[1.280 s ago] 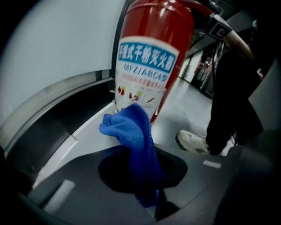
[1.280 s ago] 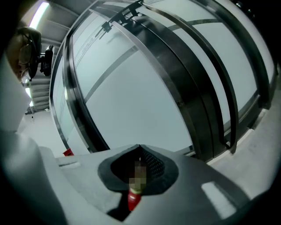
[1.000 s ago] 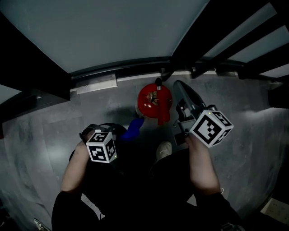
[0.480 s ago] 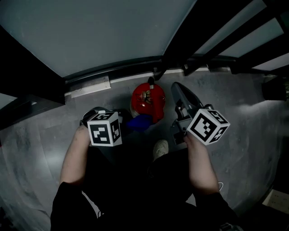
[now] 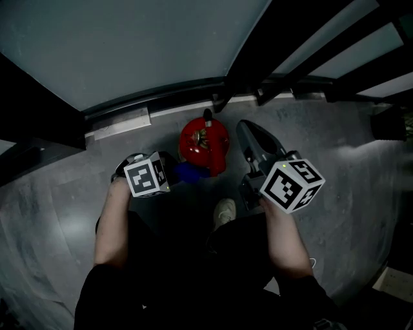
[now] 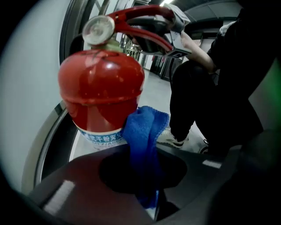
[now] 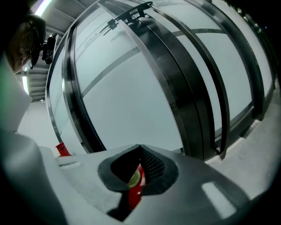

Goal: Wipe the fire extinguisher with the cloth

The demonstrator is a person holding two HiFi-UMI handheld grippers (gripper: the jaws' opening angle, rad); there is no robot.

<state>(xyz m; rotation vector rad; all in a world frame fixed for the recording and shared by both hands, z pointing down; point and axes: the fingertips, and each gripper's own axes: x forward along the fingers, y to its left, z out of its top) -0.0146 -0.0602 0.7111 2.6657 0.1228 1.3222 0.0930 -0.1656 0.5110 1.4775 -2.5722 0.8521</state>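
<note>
Extinguisher (image 5: pixel 202 145) upright, axis vertical; left tool (image 6: pixel 150 197) pinching cloth (image 6: pixel 145 132) against it; right tool (image 7: pixel 136 178) clamping handle (image 6: pixel 136 11)

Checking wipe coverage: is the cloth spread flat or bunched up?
Bunched. The blue cloth sticks out of the left gripper's shut jaws as a folded wad, against the fire extinguisher.
</note>
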